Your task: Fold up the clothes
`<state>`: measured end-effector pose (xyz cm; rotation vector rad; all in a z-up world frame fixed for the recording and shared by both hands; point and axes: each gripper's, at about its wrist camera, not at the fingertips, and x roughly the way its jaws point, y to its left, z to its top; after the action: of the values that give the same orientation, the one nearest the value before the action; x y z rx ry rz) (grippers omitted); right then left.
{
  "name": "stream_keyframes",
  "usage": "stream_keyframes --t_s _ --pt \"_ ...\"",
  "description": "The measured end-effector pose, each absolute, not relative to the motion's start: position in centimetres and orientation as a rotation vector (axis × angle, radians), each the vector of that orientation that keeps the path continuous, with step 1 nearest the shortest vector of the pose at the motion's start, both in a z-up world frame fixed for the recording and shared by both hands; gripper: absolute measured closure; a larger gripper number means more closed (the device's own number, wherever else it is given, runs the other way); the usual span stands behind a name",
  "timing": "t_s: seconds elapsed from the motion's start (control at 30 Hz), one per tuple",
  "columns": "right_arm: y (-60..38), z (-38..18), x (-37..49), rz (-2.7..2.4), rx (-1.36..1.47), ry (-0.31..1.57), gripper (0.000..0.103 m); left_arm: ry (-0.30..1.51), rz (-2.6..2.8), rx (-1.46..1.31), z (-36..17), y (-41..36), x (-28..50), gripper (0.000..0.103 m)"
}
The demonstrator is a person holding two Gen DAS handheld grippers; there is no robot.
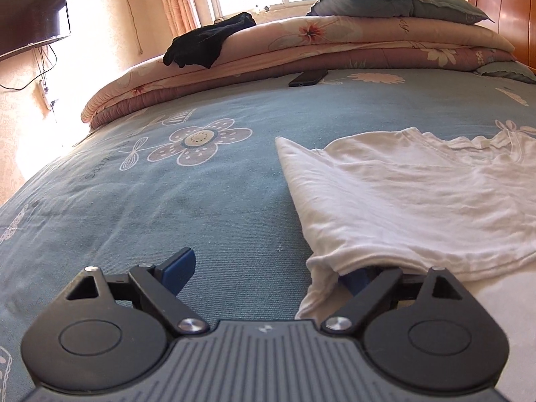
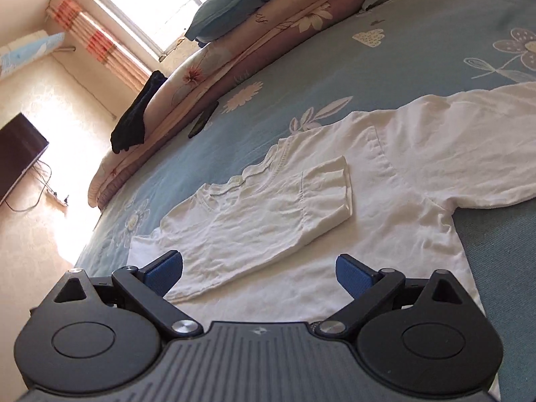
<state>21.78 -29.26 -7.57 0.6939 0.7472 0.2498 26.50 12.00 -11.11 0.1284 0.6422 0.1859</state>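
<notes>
A white T-shirt (image 2: 385, 234) lies flat on the blue flowered bedsheet (image 2: 335, 77). One side is folded over its middle, with that short sleeve (image 2: 328, 194) lying on top; the other sleeve (image 2: 485, 154) stays spread out. My right gripper (image 2: 259, 274) hovers open just above the shirt's lower part, nothing between its blue pads. In the left wrist view the shirt (image 1: 402, 201) fills the right side. My left gripper (image 1: 268, 273) is open low over the sheet at the shirt's folded edge. Its left pad (image 1: 179, 269) is bare; the right fingertip is hidden under the cloth's corner (image 1: 321, 268).
Folded floral quilts (image 1: 301, 53) and a blue pillow (image 1: 395, 0) are stacked at the bed's far side, with a black garment (image 1: 207, 42) draped on them. A black phone (image 1: 308, 77) lies on the sheet. A TV (image 1: 30, 20) hangs at left, a wooden headboard (image 1: 509, 6) at right.
</notes>
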Motion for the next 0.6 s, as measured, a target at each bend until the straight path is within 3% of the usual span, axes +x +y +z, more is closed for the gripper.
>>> stream_keyframes --t_s 0.27,0.53,0.6 --pt "-31.2 -11.4 27.5 0.112 0.874 0.801 0.015 0.67 0.137 -0.024 -11.3 14.5 26.6 0.008" --pt "-29.7 -11.5 32.1 0.121 0.716 0.782 0.015 0.67 0.134 -0.026 -11.3 14.5 26.6 0.008" --pt "-29.1 -11.2 33.0 0.116 0.645 0.793 0.022 0.67 0.135 -0.025 -11.3 14.5 26.6 0.008"
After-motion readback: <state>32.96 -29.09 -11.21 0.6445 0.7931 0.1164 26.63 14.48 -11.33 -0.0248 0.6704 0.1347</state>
